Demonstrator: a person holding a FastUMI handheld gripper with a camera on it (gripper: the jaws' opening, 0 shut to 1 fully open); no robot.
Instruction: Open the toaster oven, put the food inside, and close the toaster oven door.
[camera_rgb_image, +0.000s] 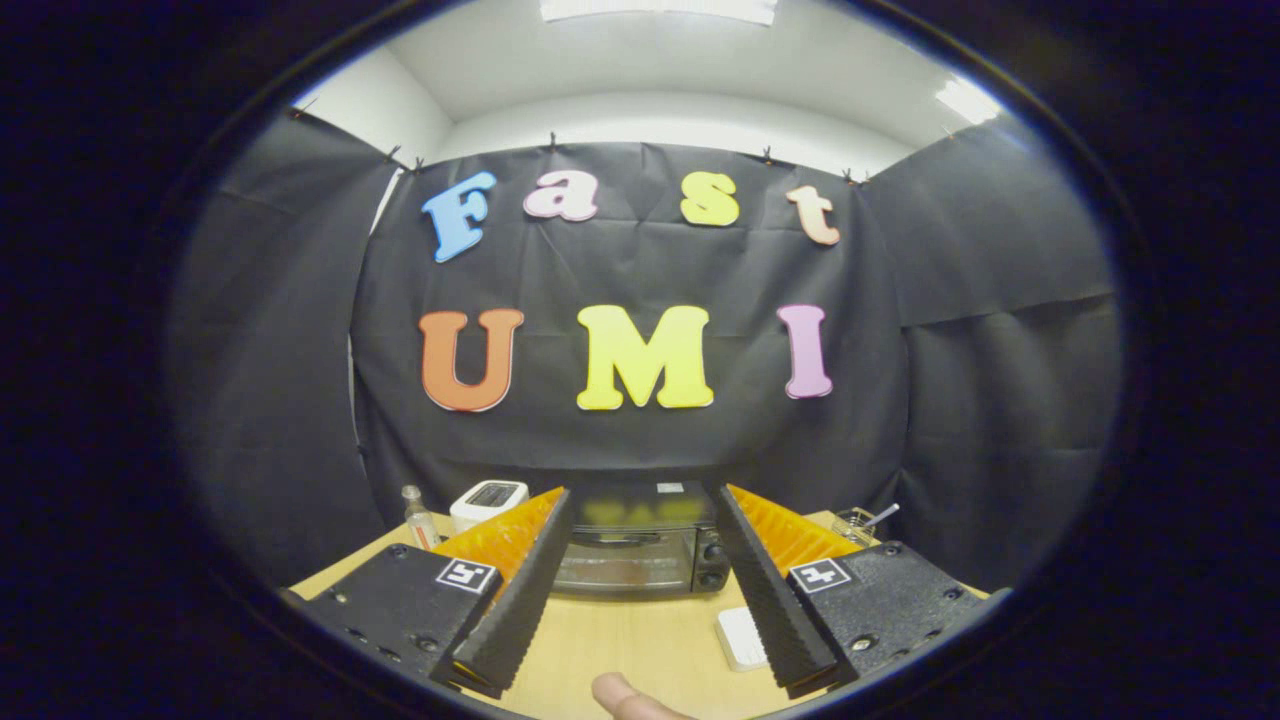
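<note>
Gripper view: in the lower centre of the frame, the toaster oven (640, 545) sits on the desk (640, 650), door closed, straight ahead and beyond the gripper (640, 520), whose fingers are spread wide, grasping nothing.

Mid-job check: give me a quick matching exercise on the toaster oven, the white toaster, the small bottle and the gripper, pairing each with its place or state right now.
Things:
1. toaster oven
2. white toaster
3. small bottle
4. gripper

Place or state:
A. open, nothing between the fingers
B. door shut, beyond the fingers at the back of the table
C. beside the oven, behind the left finger
D. furthest from the oven, next to the toaster

Pairs: 1-B, 2-C, 3-D, 4-A
</note>
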